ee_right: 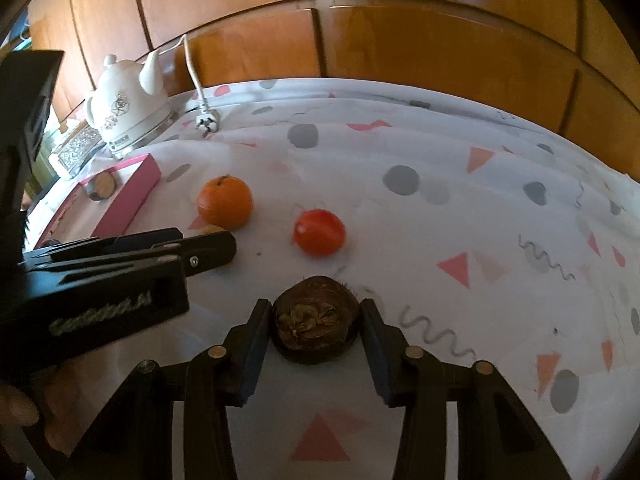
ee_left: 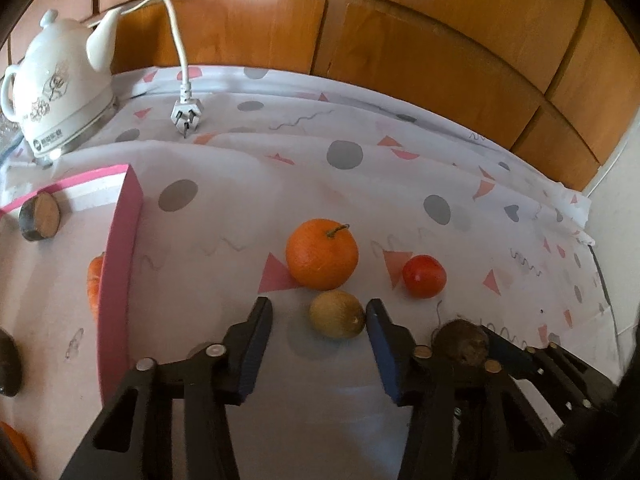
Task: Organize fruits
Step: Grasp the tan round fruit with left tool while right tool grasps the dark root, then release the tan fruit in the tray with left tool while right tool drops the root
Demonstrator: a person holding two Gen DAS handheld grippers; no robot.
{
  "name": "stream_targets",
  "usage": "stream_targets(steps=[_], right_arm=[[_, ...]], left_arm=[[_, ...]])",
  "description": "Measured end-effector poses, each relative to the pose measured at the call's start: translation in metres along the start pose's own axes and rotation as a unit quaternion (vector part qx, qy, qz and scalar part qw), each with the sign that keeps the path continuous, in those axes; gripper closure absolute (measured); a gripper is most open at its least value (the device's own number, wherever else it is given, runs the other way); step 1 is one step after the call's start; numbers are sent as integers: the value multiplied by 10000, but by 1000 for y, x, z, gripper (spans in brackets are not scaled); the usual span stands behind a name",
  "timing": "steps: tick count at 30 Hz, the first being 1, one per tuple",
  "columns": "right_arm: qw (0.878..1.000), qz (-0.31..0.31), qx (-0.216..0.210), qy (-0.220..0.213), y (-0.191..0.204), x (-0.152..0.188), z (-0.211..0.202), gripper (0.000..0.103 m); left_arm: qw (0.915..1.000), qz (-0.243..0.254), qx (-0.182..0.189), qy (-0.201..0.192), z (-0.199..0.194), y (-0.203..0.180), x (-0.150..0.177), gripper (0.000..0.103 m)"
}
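Note:
My left gripper [ee_left: 319, 309] is open, its jaws on either side of a green-brown kiwi [ee_left: 337, 314] that touches the right finger. An orange [ee_left: 322, 254] lies just behind the kiwi and a red tomato [ee_left: 424, 276] to its right. My right gripper [ee_right: 314, 312] has its jaws closed against a dark brown, rough round fruit [ee_right: 316, 322] and holds it on the cloth; this fruit also shows in the left wrist view [ee_left: 462, 346]. The orange [ee_right: 225, 202] and tomato [ee_right: 319, 233] lie beyond it. The left gripper [ee_right: 216, 246] enters from the left.
A pink-walled box [ee_left: 120, 264] stands at the left, holding a cut brown piece [ee_left: 40, 216] and a carrot [ee_left: 95, 280]. A white kettle [ee_left: 64, 88] and its loose plug [ee_left: 186, 114] sit at the back left. Wooden cabinets [ee_left: 400, 40] back the patterned tablecloth [ee_left: 440, 184].

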State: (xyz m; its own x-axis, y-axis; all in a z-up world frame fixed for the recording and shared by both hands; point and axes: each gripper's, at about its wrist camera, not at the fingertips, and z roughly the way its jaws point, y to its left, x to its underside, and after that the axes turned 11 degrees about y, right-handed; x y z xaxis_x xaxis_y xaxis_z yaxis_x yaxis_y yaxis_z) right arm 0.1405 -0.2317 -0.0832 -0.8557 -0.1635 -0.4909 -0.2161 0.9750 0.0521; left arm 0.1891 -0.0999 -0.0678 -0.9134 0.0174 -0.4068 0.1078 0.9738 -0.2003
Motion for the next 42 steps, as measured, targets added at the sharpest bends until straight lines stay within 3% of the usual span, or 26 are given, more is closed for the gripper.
stream_targets(steps=[3,20,42], right_arm=[[10000,57,9,-15,-5,3,-2,58],[9997,247,57,55,-11,24,-15,58],[9982,411,436,7,2,54,-30,58]], left_arm=[[9999,70,-118,-44,1,-1,3,77],[9990,365,-165,-179,-43,-6,52,77],[9891,236,-449,-1382,-150,28,89,77]])
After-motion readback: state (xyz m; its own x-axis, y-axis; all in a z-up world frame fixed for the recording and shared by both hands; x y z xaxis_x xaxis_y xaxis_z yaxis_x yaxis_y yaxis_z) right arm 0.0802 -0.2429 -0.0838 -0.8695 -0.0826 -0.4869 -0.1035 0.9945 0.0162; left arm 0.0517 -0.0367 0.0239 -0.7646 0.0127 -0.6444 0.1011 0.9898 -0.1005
